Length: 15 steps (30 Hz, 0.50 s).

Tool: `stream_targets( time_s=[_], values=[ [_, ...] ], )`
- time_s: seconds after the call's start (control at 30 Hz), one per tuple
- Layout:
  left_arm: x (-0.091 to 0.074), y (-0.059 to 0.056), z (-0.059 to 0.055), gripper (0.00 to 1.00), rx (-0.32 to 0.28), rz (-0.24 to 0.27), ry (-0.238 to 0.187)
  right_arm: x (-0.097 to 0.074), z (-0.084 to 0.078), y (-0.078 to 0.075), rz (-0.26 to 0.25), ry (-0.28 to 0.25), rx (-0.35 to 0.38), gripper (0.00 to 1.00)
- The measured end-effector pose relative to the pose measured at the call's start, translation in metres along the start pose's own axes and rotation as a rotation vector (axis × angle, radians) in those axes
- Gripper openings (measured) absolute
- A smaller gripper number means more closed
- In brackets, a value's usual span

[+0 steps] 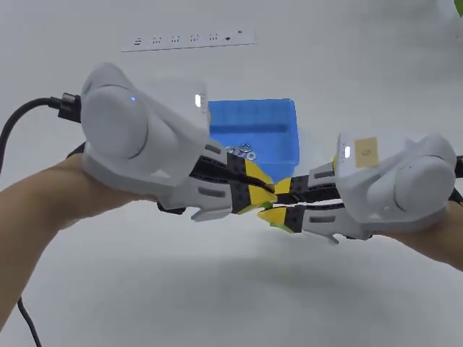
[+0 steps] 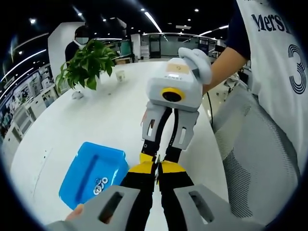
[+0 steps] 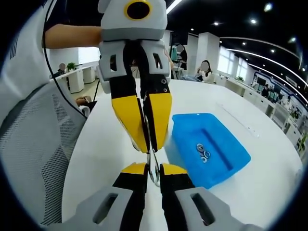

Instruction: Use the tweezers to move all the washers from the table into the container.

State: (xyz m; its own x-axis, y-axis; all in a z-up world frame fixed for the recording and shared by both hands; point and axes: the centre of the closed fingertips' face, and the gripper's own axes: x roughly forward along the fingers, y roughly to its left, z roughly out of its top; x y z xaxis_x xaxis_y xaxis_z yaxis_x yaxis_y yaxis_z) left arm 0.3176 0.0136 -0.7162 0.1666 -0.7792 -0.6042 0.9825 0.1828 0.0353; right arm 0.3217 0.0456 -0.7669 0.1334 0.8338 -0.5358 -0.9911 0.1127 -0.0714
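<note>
A blue container (image 1: 278,119) sits on the white table (image 1: 217,289), holding several washers (image 1: 242,152); the same washers (image 3: 203,152) lie on its floor in the right gripper view. Just in front of it, above the table, my two grippers meet tip to tip. Thin metal tweezers (image 3: 153,166) run between both pairs of yellow-tipped jaws. My left gripper (image 1: 266,194) comes in from the left and is shut on the tweezers. From the right, my right gripper (image 3: 154,169) closes around the tweezers' rounded end. No loose washer on the table is in sight.
A long white strip (image 1: 194,40) lies at the table's far edge. A potted plant (image 2: 86,62) stands on the table further off. A grey mesh chair (image 3: 43,159) stands beside the table. A black cable (image 1: 22,119) trails from the left gripper.
</note>
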Motion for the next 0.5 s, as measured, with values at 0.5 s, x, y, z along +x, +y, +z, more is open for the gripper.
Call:
stream_targets(
  time_s=[0.5],
  values=[
    [0.0033,0.0024,-0.0058,0.06,-0.001,-0.011,0.010,0.0028,-0.0037,-0.0022,-0.004,-0.001,0.015,0.11]
  ],
)
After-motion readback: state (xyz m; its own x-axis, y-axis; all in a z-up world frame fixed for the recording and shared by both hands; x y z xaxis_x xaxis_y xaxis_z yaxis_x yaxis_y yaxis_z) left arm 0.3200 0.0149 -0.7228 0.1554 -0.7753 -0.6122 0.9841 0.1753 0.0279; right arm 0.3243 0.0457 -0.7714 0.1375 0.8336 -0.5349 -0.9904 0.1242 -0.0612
